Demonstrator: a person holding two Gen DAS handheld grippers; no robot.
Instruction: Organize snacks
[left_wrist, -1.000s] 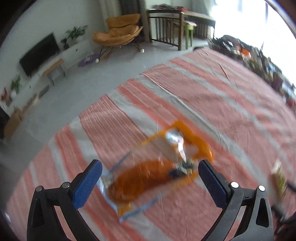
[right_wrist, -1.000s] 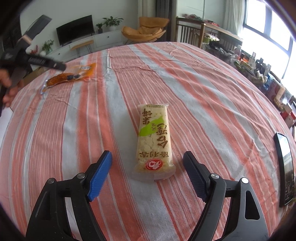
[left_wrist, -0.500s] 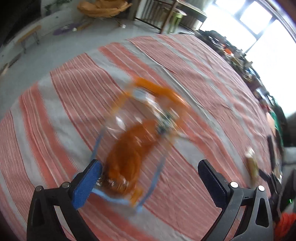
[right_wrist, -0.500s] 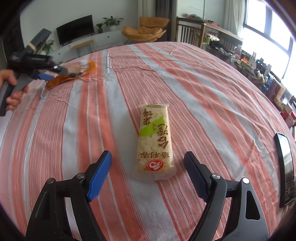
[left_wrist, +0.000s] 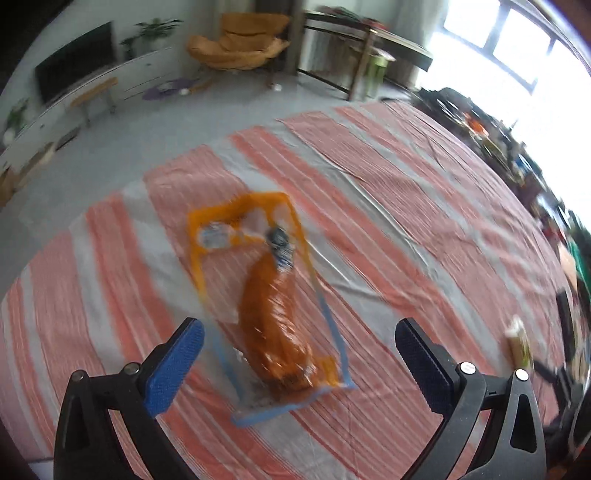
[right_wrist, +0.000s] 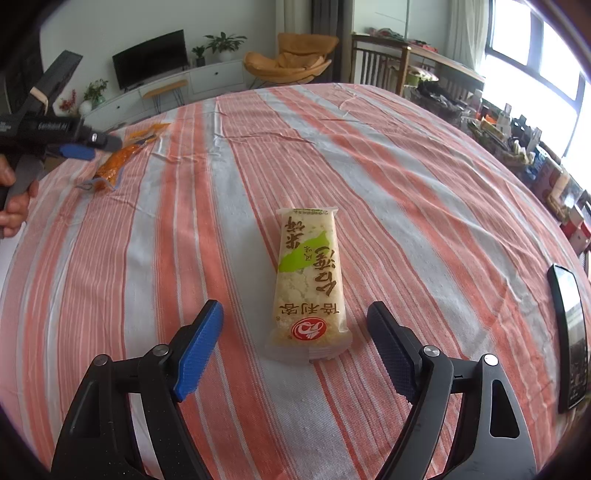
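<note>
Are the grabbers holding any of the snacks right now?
No. Both are open: the left gripper sits over the orange snack packet, and the right gripper around the rice cracker packet.

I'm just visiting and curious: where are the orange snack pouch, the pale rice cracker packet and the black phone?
Clear-and-orange plastic snack pouch (left_wrist: 275, 314): left wrist view, orange filling.
Pale rectangular rice cracker packet (right_wrist: 309, 280): right wrist view, middle.
Flat black phone (right_wrist: 570, 332): right wrist view, screen.

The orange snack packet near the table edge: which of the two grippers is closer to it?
Left. The left gripper hangs open right over the orange snack packet, while the right gripper sits far across the table, at the rice cracker packet.
</note>
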